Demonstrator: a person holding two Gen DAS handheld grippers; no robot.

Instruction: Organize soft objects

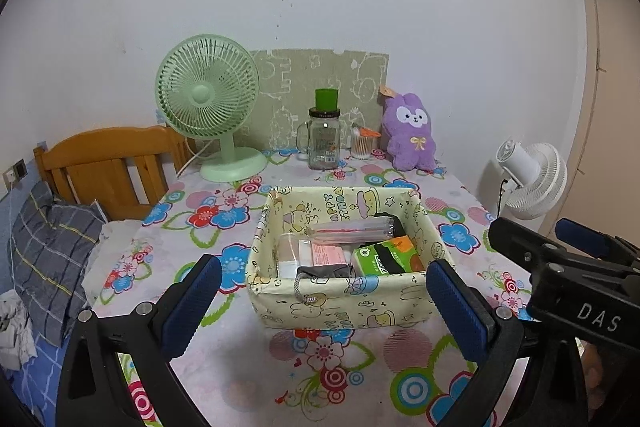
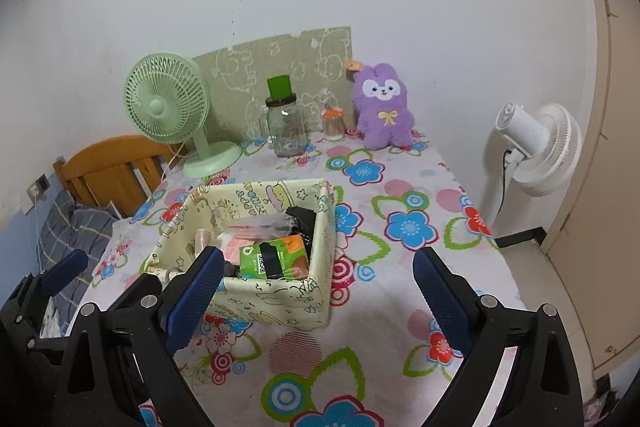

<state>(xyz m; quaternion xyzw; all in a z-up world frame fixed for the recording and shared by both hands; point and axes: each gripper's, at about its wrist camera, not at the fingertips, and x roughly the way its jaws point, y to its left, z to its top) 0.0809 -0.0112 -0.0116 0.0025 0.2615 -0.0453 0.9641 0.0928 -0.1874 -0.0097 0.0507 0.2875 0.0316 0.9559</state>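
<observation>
A pale yellow fabric basket [image 1: 336,303] [image 2: 276,303] with cartoon prints sits mid-table, holding a green tissue pack [image 1: 384,259] [image 2: 272,257], a grey pouch [image 1: 324,273], clear packets and a dark item. A purple plush rabbit [image 1: 410,135] [image 2: 382,109] stands at the table's far side against the wall. My left gripper [image 1: 324,299] is open, its blue pads on either side of the basket's near wall, apart from it. My right gripper [image 2: 320,287] is open too, just right of the basket over the tablecloth. Nothing is held.
On the flowered tablecloth [image 1: 320,359] stand a green desk fan [image 1: 208,99], a glass jar with a green lid [image 1: 324,139] and a cotton swab jar [image 1: 362,143]. A white floor fan [image 2: 536,147] stands right of the table. A wooden headboard [image 1: 108,163] and pillow lie left.
</observation>
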